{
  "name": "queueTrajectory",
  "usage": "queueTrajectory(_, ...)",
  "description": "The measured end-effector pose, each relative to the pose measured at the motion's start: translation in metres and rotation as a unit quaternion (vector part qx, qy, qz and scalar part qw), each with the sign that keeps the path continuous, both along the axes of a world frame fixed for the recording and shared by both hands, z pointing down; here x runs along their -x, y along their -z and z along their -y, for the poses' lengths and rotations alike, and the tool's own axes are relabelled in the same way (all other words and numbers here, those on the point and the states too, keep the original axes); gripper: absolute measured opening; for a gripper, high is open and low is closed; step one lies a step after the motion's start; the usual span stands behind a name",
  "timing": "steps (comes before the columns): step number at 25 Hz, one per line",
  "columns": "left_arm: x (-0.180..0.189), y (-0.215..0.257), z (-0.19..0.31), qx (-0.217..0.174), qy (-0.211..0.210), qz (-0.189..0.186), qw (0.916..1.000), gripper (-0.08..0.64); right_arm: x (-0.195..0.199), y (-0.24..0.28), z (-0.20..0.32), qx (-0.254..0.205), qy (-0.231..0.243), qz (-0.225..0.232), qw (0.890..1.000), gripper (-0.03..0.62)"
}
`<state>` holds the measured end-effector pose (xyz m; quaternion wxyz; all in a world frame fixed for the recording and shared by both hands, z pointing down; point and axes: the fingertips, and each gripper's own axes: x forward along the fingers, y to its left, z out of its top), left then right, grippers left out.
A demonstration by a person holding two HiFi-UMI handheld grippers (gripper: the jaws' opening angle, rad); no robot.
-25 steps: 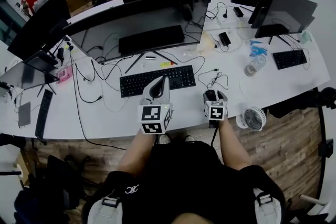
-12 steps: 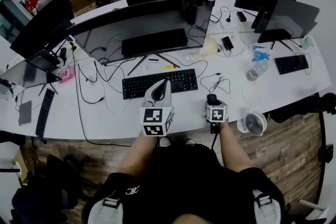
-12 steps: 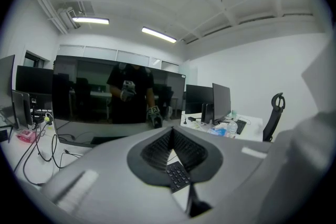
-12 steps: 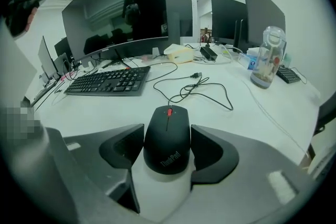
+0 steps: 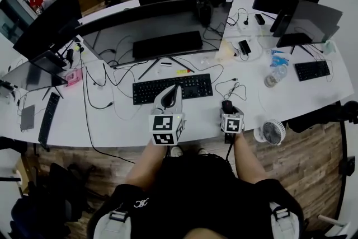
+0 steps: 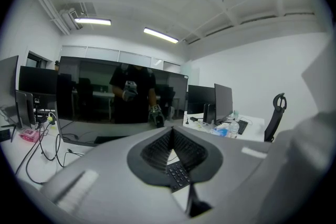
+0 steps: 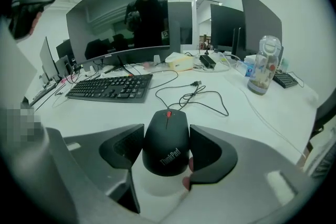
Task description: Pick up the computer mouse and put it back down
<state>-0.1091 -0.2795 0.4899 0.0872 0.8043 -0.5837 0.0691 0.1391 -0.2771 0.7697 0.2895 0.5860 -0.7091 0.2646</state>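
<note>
A black computer mouse (image 7: 166, 144) with a red scroll wheel sits between the jaws of my right gripper (image 7: 166, 150), and both pads touch its sides. In the head view that gripper (image 5: 227, 107) holds the mouse (image 5: 226, 104) near the white table's front edge, right of the keyboard. I cannot tell whether the mouse rests on the table or is just above it. My left gripper (image 5: 171, 90) hovers over the keyboard's (image 5: 145, 92) front edge, its tips (image 6: 169, 132) together with nothing in them.
A loose black cable (image 7: 197, 93) lies coiled just beyond the mouse, and the keyboard (image 7: 110, 86) is to its left. A water bottle (image 5: 274, 74) stands to the right and a small white fan (image 5: 270, 131) sits at the table edge. A wide monitor (image 5: 151, 28) stands behind.
The right gripper's jaws look narrower round the mouse than a second ago, and it sits slightly nearer the table's front edge. The left gripper has hardly moved.
</note>
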Motion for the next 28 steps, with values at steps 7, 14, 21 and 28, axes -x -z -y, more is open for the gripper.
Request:
queueTrajectory(7, -0.011, 0.001, 0.0, -0.002, -0.015, -0.004, 0.9999, 0.054, 0.004, 0.061, 0.007, -0.084, -0.014, 0.02, 0.996, 0.27)
queueTrajectory(14, -0.024, 0.005, 0.002, -0.007, -0.036, -0.01, 0.9993, 0.054, 0.006, 0.147, 0.014, -0.194, -0.028, 0.044, 0.98, 0.27)
queueTrajectory(21, -0.036, 0.01, 0.002, -0.013, -0.054, -0.015, 0.9983, 0.054, 0.003, 0.226, 0.012, -0.283, -0.044, 0.06, 0.956, 0.268)
queueTrajectory(28, -0.048, 0.016, 0.003, -0.023, -0.067, -0.016, 0.9973, 0.054, 0.002, 0.273, 0.008, -0.328, -0.044, 0.045, 0.943, 0.269)
